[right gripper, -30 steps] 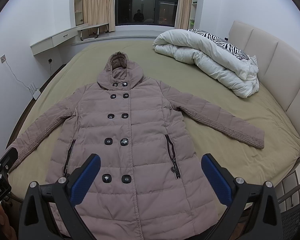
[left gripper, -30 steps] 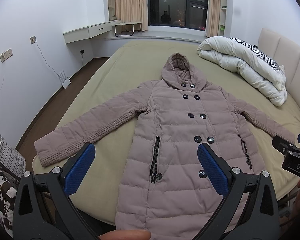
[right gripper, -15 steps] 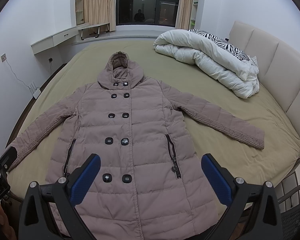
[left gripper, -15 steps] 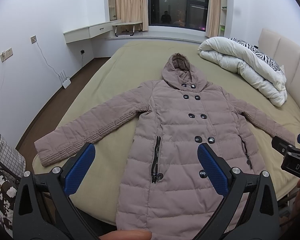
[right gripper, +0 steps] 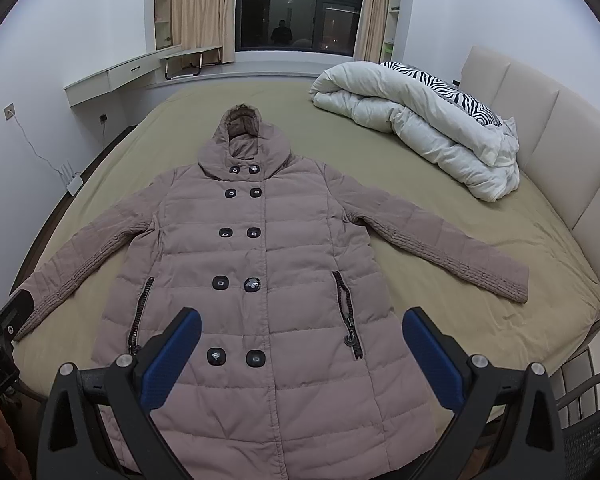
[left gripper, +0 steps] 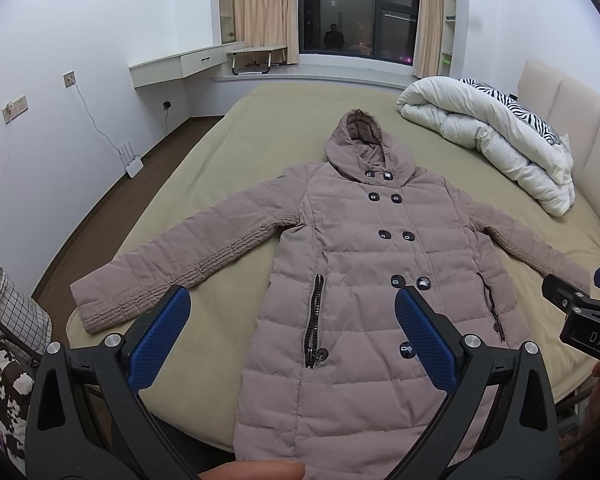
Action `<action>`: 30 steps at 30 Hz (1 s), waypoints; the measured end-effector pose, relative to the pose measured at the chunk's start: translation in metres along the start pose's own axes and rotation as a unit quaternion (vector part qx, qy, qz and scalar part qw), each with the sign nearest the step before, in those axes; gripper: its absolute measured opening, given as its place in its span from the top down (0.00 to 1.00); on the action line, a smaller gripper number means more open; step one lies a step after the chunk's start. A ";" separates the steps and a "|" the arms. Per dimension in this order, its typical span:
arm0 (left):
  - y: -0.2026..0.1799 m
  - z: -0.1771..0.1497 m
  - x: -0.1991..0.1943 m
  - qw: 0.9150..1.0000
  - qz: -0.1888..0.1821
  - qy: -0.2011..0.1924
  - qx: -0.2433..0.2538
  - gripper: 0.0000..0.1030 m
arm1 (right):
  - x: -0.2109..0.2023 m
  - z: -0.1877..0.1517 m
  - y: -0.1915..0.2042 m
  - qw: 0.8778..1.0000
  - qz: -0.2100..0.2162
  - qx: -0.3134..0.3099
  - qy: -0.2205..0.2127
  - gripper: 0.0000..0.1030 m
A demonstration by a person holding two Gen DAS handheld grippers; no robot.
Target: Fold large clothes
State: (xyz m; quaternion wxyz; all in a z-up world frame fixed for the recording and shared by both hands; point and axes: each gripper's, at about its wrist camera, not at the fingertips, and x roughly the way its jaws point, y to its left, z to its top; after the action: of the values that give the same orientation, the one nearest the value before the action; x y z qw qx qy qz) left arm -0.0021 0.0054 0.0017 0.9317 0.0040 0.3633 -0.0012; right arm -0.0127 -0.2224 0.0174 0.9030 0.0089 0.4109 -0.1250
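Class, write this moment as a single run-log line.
stage: pre-fold | coat: flat, face up on bed, sleeves spread | left gripper: open, empty | right gripper: open, empty | duvet: apart

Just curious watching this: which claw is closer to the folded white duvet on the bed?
Right. The right claw hangs over the coat's hem, with the duvet ahead to its right. The left claw sits farther left, toward the left sleeve.
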 end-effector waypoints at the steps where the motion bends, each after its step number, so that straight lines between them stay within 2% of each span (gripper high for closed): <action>1: 0.003 0.001 -0.003 1.000 0.000 0.000 -0.001 0.00 | 0.000 0.000 0.000 1.000 0.000 0.000 0.000 0.00; 30: 0.009 -0.007 0.007 1.000 0.001 0.006 -0.012 0.00 | 0.003 -0.006 0.004 1.000 -0.002 -0.001 0.003 0.00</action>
State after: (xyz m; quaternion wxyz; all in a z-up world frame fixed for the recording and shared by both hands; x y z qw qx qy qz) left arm -0.0013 0.0144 -0.0079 0.9295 -0.0067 0.3687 0.0042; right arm -0.0143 -0.2186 0.0112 0.9015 0.0073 0.4138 -0.1263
